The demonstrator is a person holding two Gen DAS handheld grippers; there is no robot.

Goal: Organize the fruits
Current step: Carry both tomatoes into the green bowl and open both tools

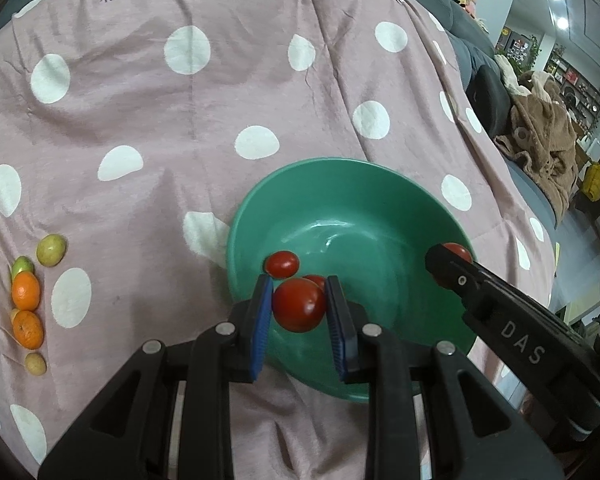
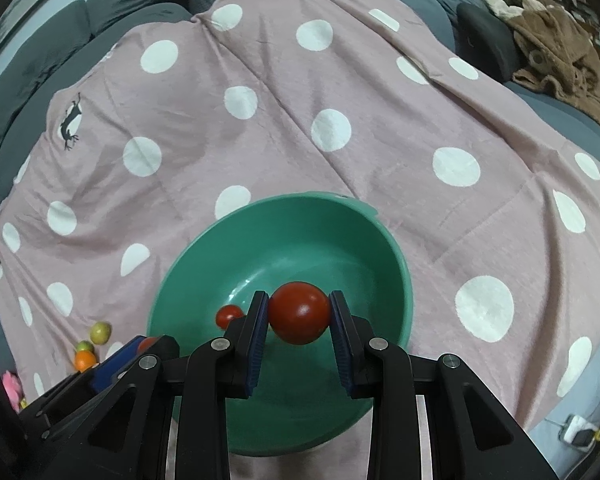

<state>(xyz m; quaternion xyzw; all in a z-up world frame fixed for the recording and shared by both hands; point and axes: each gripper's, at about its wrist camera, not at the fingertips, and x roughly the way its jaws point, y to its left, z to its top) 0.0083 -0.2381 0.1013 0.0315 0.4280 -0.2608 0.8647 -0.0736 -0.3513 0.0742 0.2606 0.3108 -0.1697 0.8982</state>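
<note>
A green bowl (image 1: 340, 165) (image 2: 292, 201) rests on a pink polka-dot cloth (image 1: 204, 112). My left gripper (image 1: 300, 285) hangs over the bowl's near side, shut on a red tomato (image 1: 299, 307) between its blue pads. Below it, two more tomatoes (image 1: 282, 264) lie inside the bowl. My right gripper (image 2: 298, 299) is over the bowl too, shut on another red tomato (image 2: 299, 313). In the left wrist view the right gripper (image 1: 446, 265) reaches in over the bowl's right rim. The left gripper (image 2: 140, 350) shows at the lower left of the right wrist view.
Two oranges (image 1: 26, 290) and several greenish-yellow fruits (image 1: 51, 250) lie in a cluster on the cloth far left of the bowl. A grey sofa (image 2: 100, 4) runs behind the cloth. A brown blanket (image 1: 548, 136) is heaped at the right.
</note>
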